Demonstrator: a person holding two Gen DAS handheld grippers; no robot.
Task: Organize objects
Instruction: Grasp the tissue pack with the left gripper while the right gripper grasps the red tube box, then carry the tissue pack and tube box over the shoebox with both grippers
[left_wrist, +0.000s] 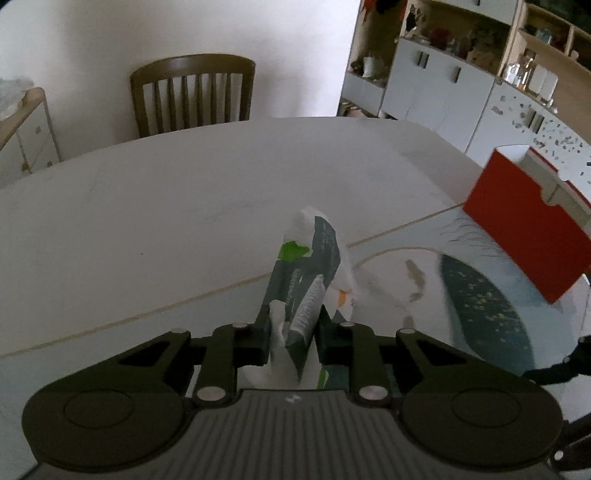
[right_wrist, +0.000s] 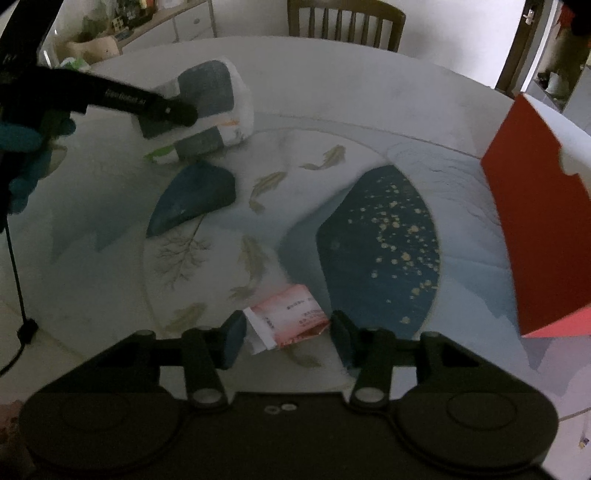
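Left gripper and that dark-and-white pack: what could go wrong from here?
1. The left gripper clamps the soft dark-and-white pack only near its lower end; most of it stands above the jaws, so it may sag or slip.
2. The right gripper is open around the pink packet, which lies skewed, so closing may catch just a corner.
3. The red box stands close on the right; a swing toward it could knock it.
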